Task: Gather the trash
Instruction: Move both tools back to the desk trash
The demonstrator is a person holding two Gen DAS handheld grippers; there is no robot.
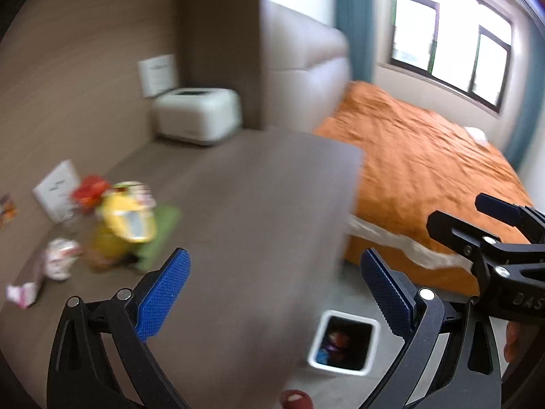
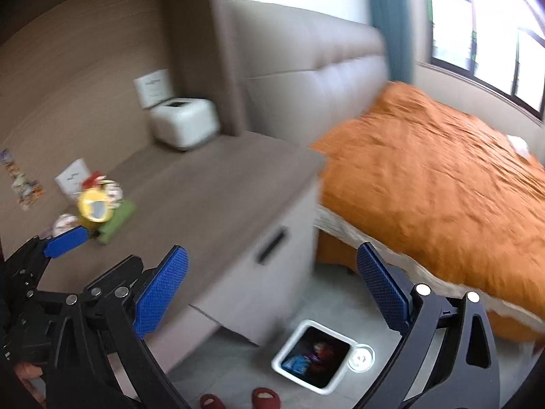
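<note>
1. Left wrist view: the left tongs are spread wide and hold nothing. They hang above the edge of the table, with the floor beyond that edge.
2. The trash pile lies on the table at about 9 o'clock in this view: a yellow wrapper, something red, a green packet and crumpled white pieces. It is blurred, so I cannot tell how many pieces there are.
3. The bin stands on the floor at about 5 o'clock, below the table edge, with colourful wrappers already inside.
4. Right wrist view: the right tongs are also wide and empty, over the table corner, with the bin at 6 o'clock.
5. The pile is well apart from both tongs, so the next reach is likely long and to the left.
6. Risks: the light wrappers may slide or scatter if the tongs close on one edge only. A loosely gripped piece could drop on the floor beside the bin. The card standing just behind the pile could be knocked over. The two tongs are near each other and could collide.
</note>
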